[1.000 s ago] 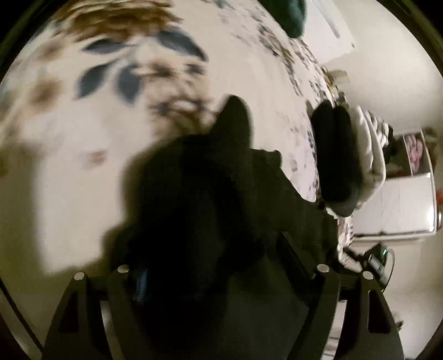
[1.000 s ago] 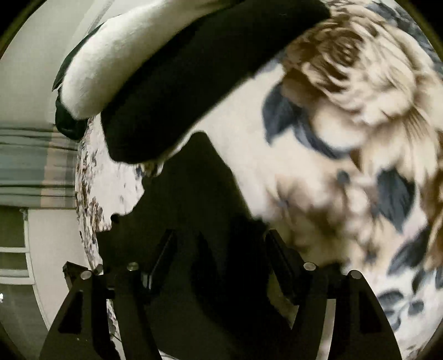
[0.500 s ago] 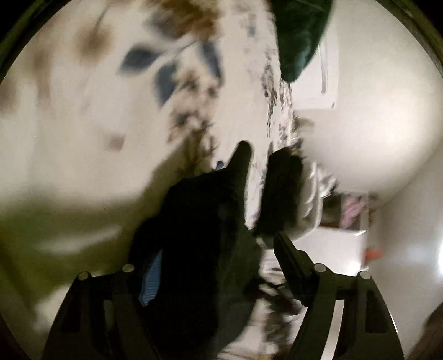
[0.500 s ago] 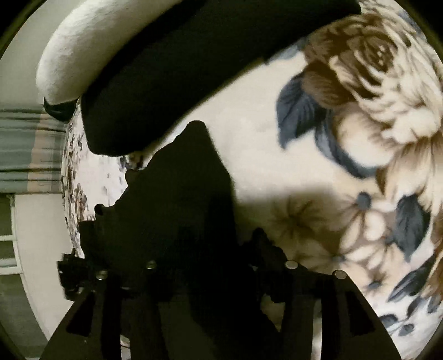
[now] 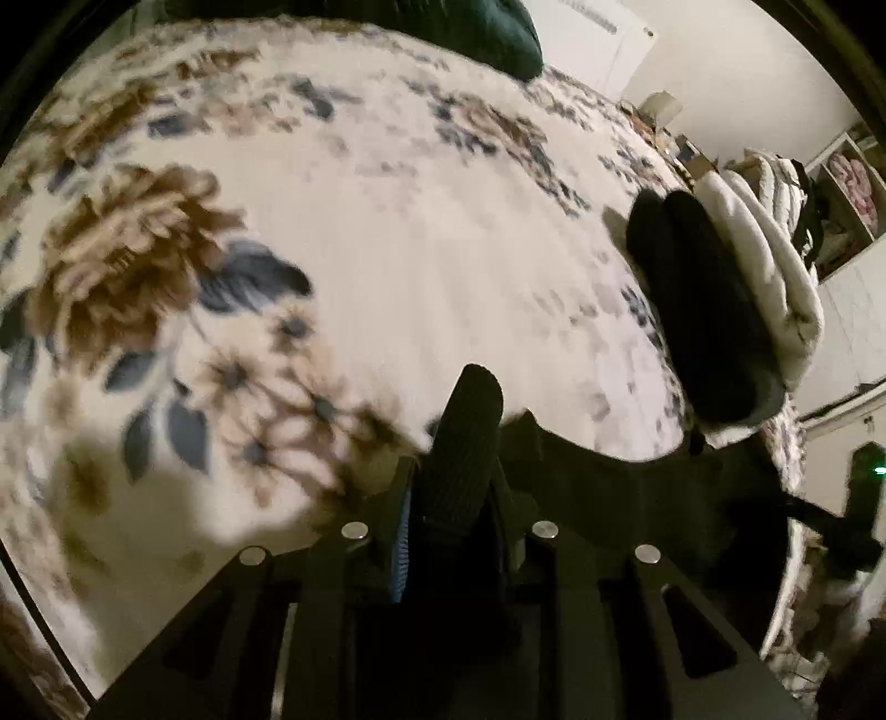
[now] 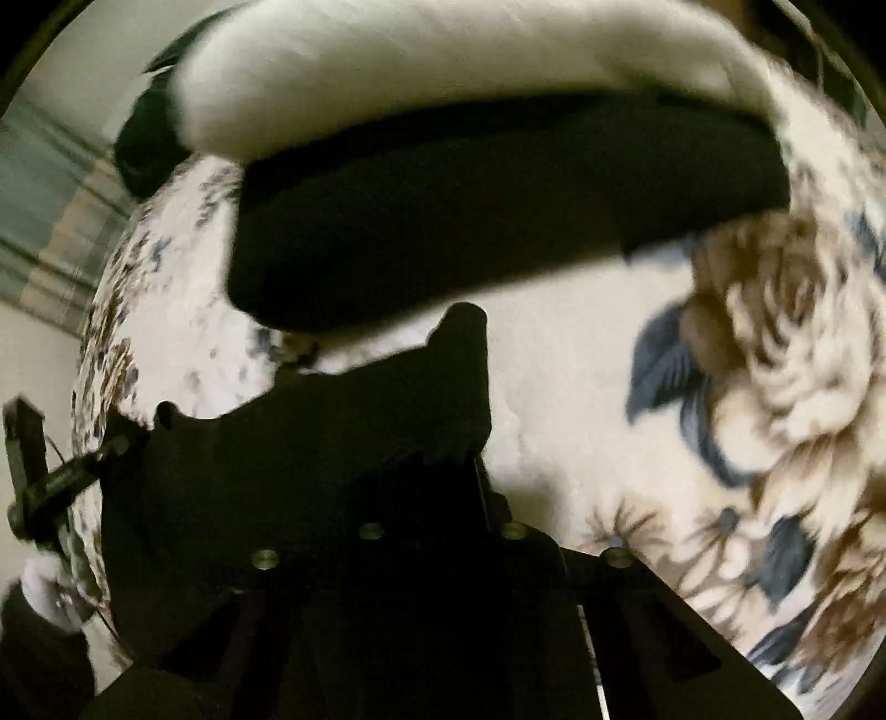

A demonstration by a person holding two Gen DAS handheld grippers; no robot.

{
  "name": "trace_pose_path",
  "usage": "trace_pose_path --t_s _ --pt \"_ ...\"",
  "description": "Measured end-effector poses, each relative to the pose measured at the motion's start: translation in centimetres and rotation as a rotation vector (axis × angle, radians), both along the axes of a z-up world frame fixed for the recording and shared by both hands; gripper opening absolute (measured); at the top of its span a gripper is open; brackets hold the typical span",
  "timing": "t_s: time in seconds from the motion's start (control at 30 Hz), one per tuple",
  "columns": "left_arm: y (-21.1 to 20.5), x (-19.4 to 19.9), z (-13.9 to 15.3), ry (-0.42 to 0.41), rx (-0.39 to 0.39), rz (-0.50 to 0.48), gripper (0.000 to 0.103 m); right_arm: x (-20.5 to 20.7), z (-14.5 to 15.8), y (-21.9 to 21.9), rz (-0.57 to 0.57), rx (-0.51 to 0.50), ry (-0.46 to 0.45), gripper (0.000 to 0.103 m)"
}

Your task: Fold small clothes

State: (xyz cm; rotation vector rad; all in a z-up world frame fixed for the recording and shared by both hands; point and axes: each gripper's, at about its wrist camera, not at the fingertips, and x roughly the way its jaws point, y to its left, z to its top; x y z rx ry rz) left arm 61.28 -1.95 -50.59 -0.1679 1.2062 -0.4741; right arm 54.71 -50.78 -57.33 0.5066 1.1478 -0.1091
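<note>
A small black ribbed garment [image 5: 465, 443] is pinched at one end in my left gripper [image 5: 451, 515], which is shut on it. It stretches right across the floral blanket [image 5: 387, 232] toward my right gripper. In the right wrist view the same black garment [image 6: 343, 443] fills the lower centre, and my right gripper [image 6: 443, 498] is shut on its other end. Both grippers hold it just above the blanket.
A stack of folded clothes, black [image 5: 703, 310] below and white [image 5: 775, 266] above, lies on the bed's right side; it looms close in the right wrist view [image 6: 498, 221]. A dark green item [image 5: 487, 33] lies at the far edge. Shelves [image 5: 847, 188] stand beyond.
Both grippers have closed tighter on the black garment. The left gripper has swung round and drawn back, pulling the garment out between the two. The right gripper moved nearer the folded stack.
</note>
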Motion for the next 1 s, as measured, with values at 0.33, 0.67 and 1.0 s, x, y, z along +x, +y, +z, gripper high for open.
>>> trace_pose_path --t_s 0.33,0.67,1.0 --pt "2.0 2.3 -3.2 0.077 0.036 0.110 0.024 -0.7 -1.6 -3.0 -0.164 -0.010 0.029 0.009" --pt "8.2 -6.3 3.8 0.085 -0.208 0.245 0.094 -7.5 1.4 -4.6 -0.232 0.225 0.019 0.087" --pt "11.4 -20.6 -0.8 0.241 -0.346 0.542 0.094 -21.3 -5.8 1.8 -0.449 0.585 0.144 0.097"
